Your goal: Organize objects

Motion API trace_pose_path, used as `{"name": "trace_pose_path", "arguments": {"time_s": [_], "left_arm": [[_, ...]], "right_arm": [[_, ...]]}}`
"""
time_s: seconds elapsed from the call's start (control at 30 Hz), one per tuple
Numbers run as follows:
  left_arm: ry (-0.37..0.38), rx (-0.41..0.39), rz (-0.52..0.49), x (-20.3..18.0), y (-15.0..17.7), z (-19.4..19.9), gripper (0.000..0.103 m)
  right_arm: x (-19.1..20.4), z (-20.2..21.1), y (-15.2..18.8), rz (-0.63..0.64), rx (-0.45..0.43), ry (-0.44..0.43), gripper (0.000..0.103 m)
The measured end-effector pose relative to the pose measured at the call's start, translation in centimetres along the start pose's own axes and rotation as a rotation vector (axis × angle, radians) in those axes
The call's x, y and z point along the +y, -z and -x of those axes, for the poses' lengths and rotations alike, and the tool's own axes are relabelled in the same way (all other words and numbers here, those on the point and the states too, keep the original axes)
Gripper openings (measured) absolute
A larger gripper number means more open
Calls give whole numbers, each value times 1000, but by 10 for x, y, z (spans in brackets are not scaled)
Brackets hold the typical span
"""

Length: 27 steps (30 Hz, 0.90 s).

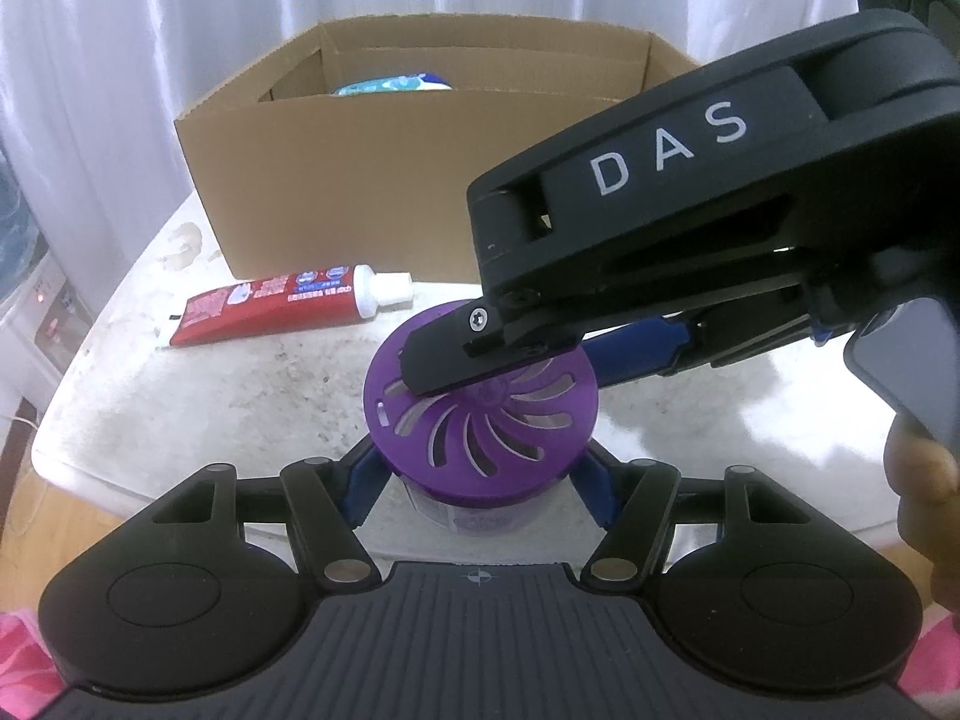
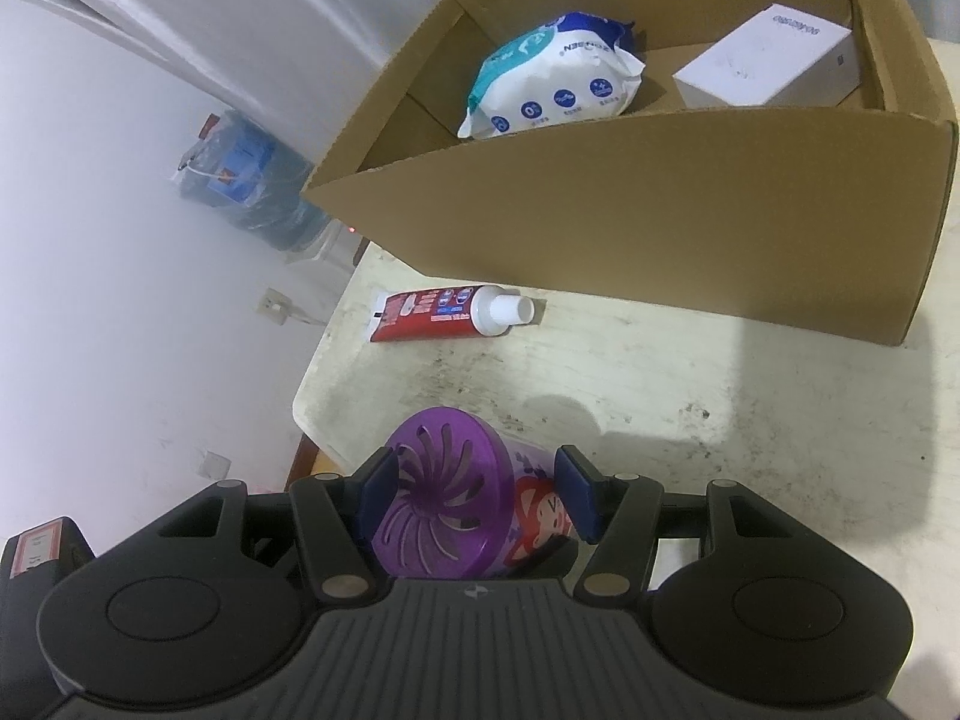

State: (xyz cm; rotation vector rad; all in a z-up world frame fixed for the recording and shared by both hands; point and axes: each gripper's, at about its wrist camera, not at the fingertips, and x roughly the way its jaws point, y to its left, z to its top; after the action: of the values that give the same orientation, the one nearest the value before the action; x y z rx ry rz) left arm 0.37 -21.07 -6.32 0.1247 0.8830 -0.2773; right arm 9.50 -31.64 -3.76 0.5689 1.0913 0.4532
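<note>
In the far cardboard box (image 2: pixel 660 204) lie a wipes pack (image 2: pixel 552 84) and white carton (image 2: pixel 762 60), while both the left gripper (image 1: pixel 477 480) and right gripper (image 2: pixel 477 495) clamp the purple jar (image 2: pixel 456 504), toothpaste (image 2: pixel 450 312) left out.

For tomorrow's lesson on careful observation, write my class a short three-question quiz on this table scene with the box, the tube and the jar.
1. True or false: the toothpaste tube lies on the table, outside the cardboard box.
2. Which of these is inside the box? A) a wipes pack B) a spoon C) a cup
3. Fill in: the left tool and the right tool both sit around a jar whose slotted lid is ____.

Key: 1 true; 2 A; 3 purple.
</note>
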Motion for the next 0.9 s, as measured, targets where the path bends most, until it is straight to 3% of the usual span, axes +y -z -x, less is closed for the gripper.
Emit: {"name": "trace_pose_path", "arguments": {"time_s": [0.47, 0.9], "left_arm": [[-6, -46, 6, -32, -2, 58, 65], [-12, -113, 12, -4, -16, 76, 65]], "right_arm": [[13, 15, 4, 23, -42, -8, 62], [38, 38, -1, 66, -111, -24, 62]]}}
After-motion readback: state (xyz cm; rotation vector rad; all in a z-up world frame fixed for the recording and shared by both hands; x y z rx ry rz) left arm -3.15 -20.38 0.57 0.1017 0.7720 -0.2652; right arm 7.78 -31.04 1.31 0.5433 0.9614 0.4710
